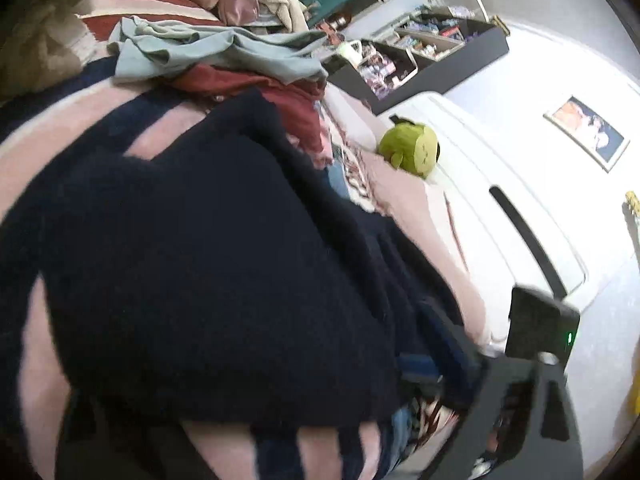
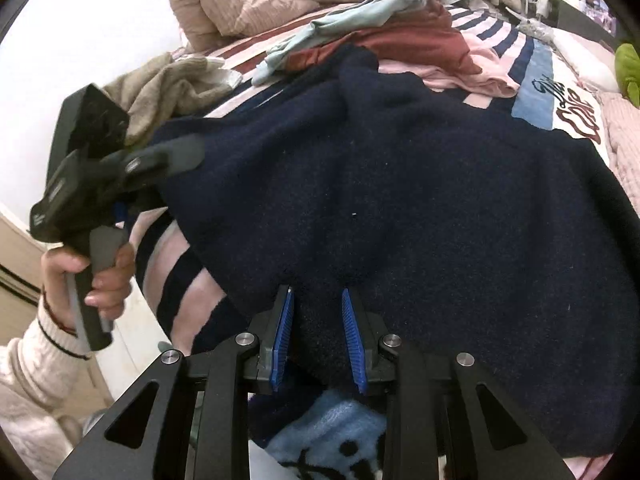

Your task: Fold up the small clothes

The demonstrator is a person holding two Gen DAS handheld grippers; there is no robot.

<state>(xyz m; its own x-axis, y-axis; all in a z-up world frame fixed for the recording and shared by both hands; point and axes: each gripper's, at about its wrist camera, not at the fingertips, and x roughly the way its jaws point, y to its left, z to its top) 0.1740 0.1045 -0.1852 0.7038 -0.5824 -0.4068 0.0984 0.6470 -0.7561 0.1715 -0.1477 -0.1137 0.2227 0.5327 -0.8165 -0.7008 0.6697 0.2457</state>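
Left wrist view: the navy garment lies spread over the striped blanket on the bed, filling most of the frame. Beyond its far edge sits a pile of other clothes, a maroon piece just past the navy one and a pale grey-green piece on top of that. A green plush toy rests to the right of the navy garment, well apart from it. The left gripper's own jaws are not clearly visible here; the frame is blurred and dark cloth covers the lower part, so I cannot tell how they stand. The dark body at lower right appears to be the right gripper.

Right wrist view: the right gripper reaches over the near hem of the navy garment, its blue pads set narrowly apart with a fold of navy cloth between them; they appear to pinch it, though contact is hard to confirm. At the garment's left edge the left gripper is held in the person's hand, its tip against or into the cloth; its jaws are hidden.

The garment looks like thick fleece or knit: soft, limp, fairly light, not slippery. It will sag and bunch, so hold it at edges or corners, both grippers apart along one hem.
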